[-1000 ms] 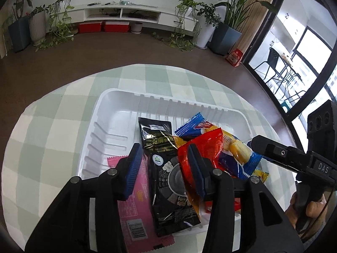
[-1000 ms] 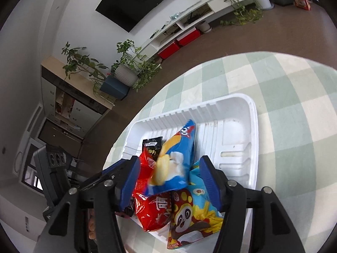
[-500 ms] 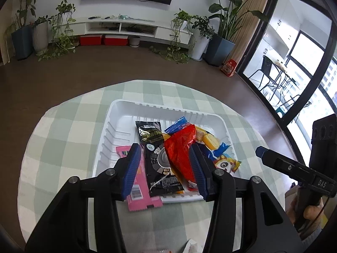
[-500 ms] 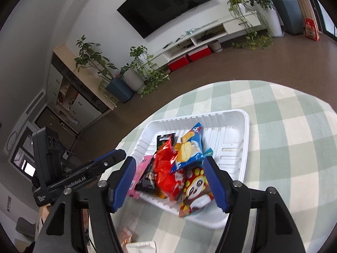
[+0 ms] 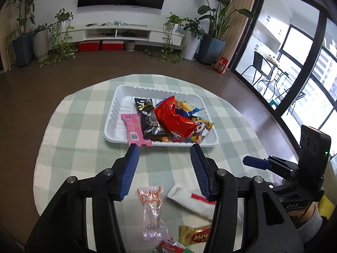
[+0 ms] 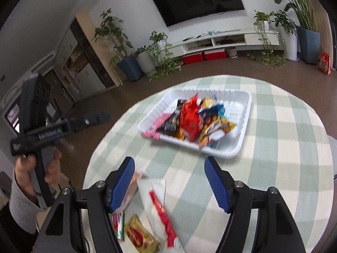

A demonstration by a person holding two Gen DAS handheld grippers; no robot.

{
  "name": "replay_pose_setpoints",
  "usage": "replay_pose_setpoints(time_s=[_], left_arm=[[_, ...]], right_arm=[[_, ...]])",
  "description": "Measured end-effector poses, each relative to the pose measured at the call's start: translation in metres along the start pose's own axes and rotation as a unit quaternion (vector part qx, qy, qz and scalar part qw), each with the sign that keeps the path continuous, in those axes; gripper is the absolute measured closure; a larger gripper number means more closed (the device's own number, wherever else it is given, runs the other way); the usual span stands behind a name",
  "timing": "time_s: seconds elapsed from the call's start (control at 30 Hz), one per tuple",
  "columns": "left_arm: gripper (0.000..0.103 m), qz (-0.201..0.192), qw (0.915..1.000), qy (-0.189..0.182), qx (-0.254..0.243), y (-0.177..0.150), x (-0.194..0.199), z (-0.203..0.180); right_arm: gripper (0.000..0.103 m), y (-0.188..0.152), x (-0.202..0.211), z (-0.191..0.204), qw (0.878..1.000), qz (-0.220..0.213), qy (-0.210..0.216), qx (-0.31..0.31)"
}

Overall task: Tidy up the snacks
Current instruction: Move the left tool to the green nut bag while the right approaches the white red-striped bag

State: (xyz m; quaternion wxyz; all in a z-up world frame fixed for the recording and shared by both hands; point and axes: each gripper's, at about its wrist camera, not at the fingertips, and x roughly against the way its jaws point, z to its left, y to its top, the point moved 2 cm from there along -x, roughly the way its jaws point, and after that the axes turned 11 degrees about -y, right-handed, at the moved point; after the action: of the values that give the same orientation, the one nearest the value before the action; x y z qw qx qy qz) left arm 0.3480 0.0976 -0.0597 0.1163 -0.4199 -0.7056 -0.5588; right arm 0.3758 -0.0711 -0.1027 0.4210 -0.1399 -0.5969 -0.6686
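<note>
A white tray (image 5: 113, 113) sits toward the far side of the round tabletop (image 5: 69, 135), which is covered in a green and white checked cloth. Most of the snacks are piled in the tray's right half: a crumpled red bag (image 5: 174, 118) lies on top, a black packet (image 5: 148, 120) is beside it on the left, and a blue and yellow bag (image 5: 187, 107) is tucked behind. A yellow cartoon-printed bag (image 5: 203, 126) pokes out toward the right rim. A pink wrapper (image 5: 133, 128) lies at the left of the pile, its lower end hanging over the tray's near rim.

Both grippers hang over the near side of the tabletop, well apart from the tray. The left gripper (image 5: 164, 168) has its jaws spread wide with nothing between them. The right gripper (image 6: 169, 181) is the same, jaws wide and holding nothing (its view is rather blurred).

Several snacks lie loose on the cloth near the grippers: a clear packet with orange print (image 5: 152, 208), a white packet with a red stripe (image 5: 189, 200) just to its right, a gold wrapper (image 5: 194, 235) nearer still, and the corner of a green and red packet (image 5: 168, 247) at the bottom edge of the left view.
</note>
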Motion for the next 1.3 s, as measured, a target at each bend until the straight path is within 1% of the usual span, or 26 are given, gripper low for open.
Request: replay_pose_setpoints(time_s=[0.1,0.23,0.33,0.43,0.6,0.8,1.07,1.3], left_arm=[[0.054,0.023,0.9996,0.004,-0.016,-0.027,0.007,-0.008],[0.054,0.071,0.9964,0.006,-0.047,-0.071,0.007,-0.019],[0.054,0.114,0.9905,0.009,-0.076,-0.104,0.003,-0.025],[0.054,0.152,0.9833,0.007,-0.1,-0.137,0.001,-0.028],[0.054,0.19,0.9744,-0.008,-0.12,-0.171,0.0,-0.028],[0.054,0.209,0.9687,-0.024,-0.132,-0.18,-0.007,-0.029],[0.054,0.234,0.9587,-0.022,-0.16,-0.185,-0.023,-0.027],[0.052,0.229,0.957,-0.024,-0.176,-0.184,-0.022,-0.025]], right_arm=[[0.031,-0.026,-0.008,0.009,0.999,0.025,-0.001,0.026],[0.031,-0.053,-0.021,0.02,0.997,0.053,-0.014,0.06],[0.031,-0.069,-0.029,0.024,0.994,0.068,-0.025,0.077],[0.031,-0.076,-0.034,0.026,0.993,0.075,-0.032,0.087],[0.031,-0.08,-0.039,0.028,0.991,0.08,-0.035,0.097],[0.031,-0.08,-0.043,0.036,0.99,0.083,-0.037,0.111],[0.031,-0.083,-0.048,0.041,0.988,0.088,-0.039,0.12],[0.031,-0.084,-0.051,0.041,0.988,0.089,-0.038,0.12]])
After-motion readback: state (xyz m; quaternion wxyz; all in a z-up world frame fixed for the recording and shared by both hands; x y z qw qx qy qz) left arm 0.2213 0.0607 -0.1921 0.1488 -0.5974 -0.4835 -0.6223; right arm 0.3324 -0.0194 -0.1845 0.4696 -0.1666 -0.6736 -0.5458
